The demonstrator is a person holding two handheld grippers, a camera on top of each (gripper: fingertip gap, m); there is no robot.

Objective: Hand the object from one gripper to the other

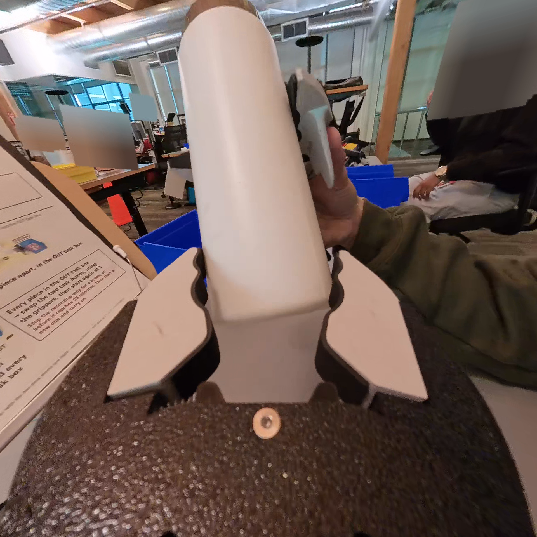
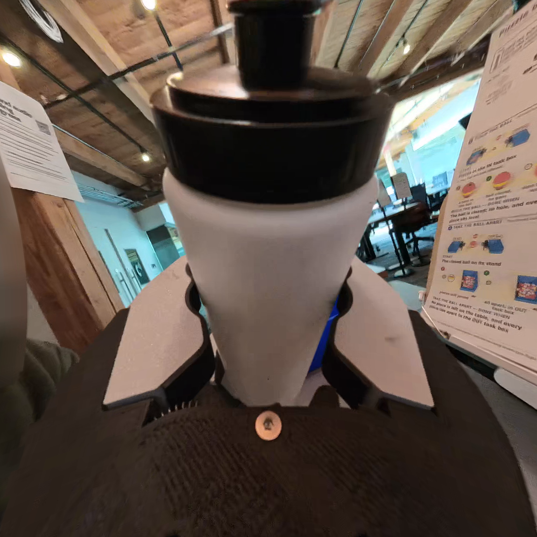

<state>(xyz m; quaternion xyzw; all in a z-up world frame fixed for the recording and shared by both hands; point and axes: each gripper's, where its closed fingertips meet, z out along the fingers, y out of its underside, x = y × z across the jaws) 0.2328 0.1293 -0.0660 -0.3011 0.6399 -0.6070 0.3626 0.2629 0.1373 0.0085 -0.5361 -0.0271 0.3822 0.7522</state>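
Observation:
A white bottle [image 1: 247, 145] with a black cap [image 2: 270, 151] is held in the air between both grippers. My left gripper [image 1: 267, 261] is shut on the bottle's flat bottom end, with both fingers pressed against its sides. My right gripper [image 2: 268, 276] is shut on the bottle's body [image 2: 267, 247] below the cap. In the left wrist view the right gripper's finger [image 1: 315, 125] shows against the bottle's upper right side, with the hand [image 1: 334, 197] and olive sleeve [image 1: 436, 276] behind it.
Blue bins [image 1: 171, 235] stand below and behind the bottle. An instruction sheet on cardboard [image 1: 43, 276] stands at the left; it also shows in the right wrist view [image 2: 488, 232]. A seated person [image 1: 479, 162] is at the far right. Desks stand behind. Spacing between my two grippers at the tips: around 8 cm.

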